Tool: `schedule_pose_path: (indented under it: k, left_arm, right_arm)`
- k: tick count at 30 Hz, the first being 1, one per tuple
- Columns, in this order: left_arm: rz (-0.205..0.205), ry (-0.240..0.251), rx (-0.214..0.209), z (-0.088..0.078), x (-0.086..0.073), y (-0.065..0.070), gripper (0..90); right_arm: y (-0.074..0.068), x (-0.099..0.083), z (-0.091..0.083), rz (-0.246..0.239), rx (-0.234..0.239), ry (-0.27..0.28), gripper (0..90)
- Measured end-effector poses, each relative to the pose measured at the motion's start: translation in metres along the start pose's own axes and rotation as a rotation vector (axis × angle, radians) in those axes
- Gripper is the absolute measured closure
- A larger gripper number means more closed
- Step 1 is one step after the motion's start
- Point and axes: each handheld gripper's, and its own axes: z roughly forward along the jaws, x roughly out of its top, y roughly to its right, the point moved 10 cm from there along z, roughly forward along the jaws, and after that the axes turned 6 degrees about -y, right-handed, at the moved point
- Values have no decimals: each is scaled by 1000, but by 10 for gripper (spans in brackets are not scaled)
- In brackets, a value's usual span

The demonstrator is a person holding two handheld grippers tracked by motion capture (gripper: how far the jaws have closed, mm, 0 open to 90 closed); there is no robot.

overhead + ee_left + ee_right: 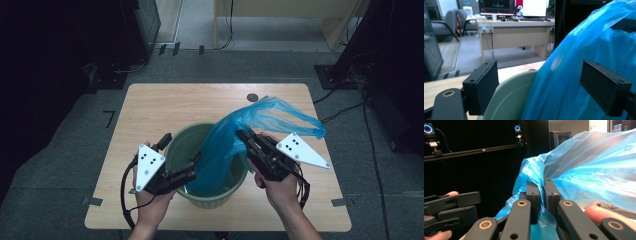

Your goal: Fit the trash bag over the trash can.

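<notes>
Pinching blue bag (pixel 225 145), right tongs (pixel 243 134) angled inward

The left gripper (pixel 192 169) is held in the left hand (pixel 152 202) with its jaws spread wide, nothing being pressed between the pads (pixel 485 86). The right gripper (pixel 242 134) is carried by the right hand (pixel 281 192); its jaws are closed tight, pinching blue film.

Office/lab, desk (pixel 514 32) w/ monitors (pixel 512 7), chairs (pixel 451 21), tracking cams (pixel 517 128)
</notes>
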Motion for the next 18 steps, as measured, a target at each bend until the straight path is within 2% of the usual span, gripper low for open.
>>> schedule_pose_path:
  k: [6, 8, 9, 12, 14, 18]
  left_arm:
    - [20, -2, 15, 8, 6, 9, 158]
    - [32, 4, 23, 10, 9, 12, 243]
    - [38, 7, 23, 10, 10, 13, 244]
    - [55, 12, -7, 13, 15, 21, 271]
    - [59, 17, -13, 13, 16, 23, 302]
    - [82, 26, -66, 13, 19, 38, 369]
  right_arm:
    - [-5, 1, -1, -14, 13, 0, 858]
    - [-8, 2, -1, -15, 19, 1, 857]
    - [-10, 2, -1, -16, 26, 5, 857]
    - [-17, 3, -1, -22, 42, 7, 856]
    - [-19, 4, -1, -27, 48, 9, 856]
    - [-29, 8, -4, -29, 76, 19, 853]
